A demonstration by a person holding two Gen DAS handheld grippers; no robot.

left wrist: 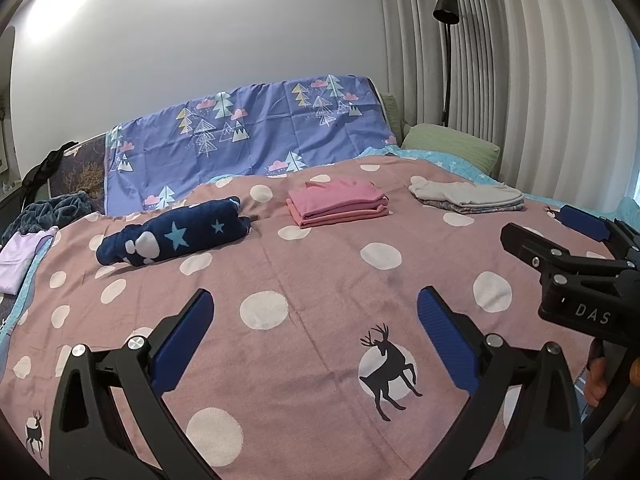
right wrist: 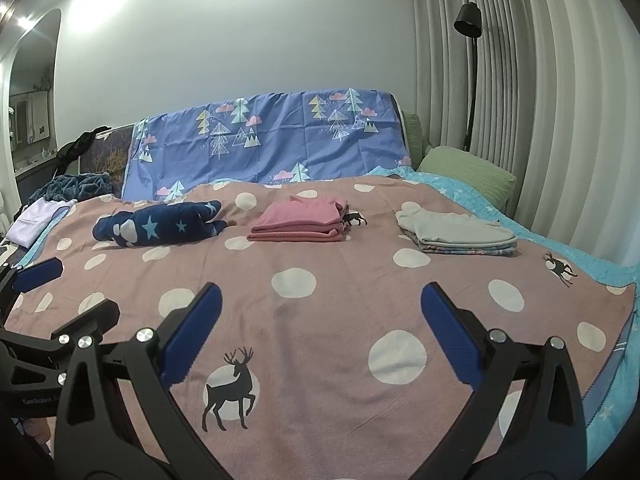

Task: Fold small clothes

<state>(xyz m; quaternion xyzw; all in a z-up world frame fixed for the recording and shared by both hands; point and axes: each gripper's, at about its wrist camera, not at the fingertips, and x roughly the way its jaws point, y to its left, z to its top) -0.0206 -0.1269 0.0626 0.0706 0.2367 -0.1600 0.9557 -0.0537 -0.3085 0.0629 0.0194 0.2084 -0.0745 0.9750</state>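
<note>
Clothes: we see three lots in a row across the middle of both views, all on the pink dotted bedspread, all well apart from our grippers.
Navy starred garment: loosely bundled, not flat, left of centre in the frame; farthest left of the three.
Pink stack: folded flat in neat layers, centre of the frame, straight beyond the gap between our fingers.
Grey-white stack: folded, lying on a patterned piece, upper right of the frame near the bedspread's far edge.
Lilac garment: at the far left edge of the left wrist view, off the pink bedspread.
Left gripper: our jaws stand wide apart, holding nothing, above bare bedspread at the bottom of the frame; blue pads face inward.
Right gripper: jaws likewise wide apart and empty, low in its own view, over the deer print.
Grippers together: side by side, apart, each showing at the edge of the other's view.
Behind: a blue tree-print sheet draped upright, a green pillow at upper right.
</note>
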